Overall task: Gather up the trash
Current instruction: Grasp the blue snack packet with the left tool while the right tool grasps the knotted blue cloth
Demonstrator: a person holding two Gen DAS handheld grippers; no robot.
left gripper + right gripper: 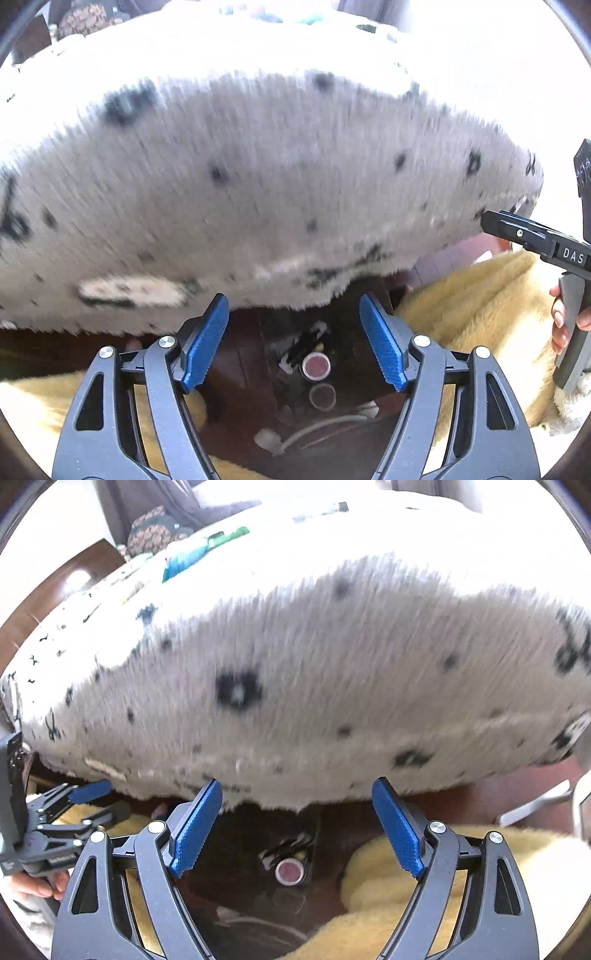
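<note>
My left gripper (293, 341) is open and empty, low in front of a bed with a white, black-spotted fuzzy blanket (258, 177). My right gripper (297, 827) is also open and empty beside it. Several bits of trash lie far off on top of the bed: green and blue wrappers (207, 550) and a dark tube (332, 507), also seen faintly in the left view (295, 18). On the dark floor under the bed edge sit a small round-capped item (316, 365) (289, 871) and a white cable (317, 428). The right gripper shows in the left view (495, 221); the left gripper shows in the right view (107, 799).
A yellow fluffy rug (480, 306) (406, 904) lies on the dark wooden floor (480, 786) at both sides. A patterned cushion (155, 528) and grey fabric stand behind the bed. A white object (535, 805) lies on the floor at right.
</note>
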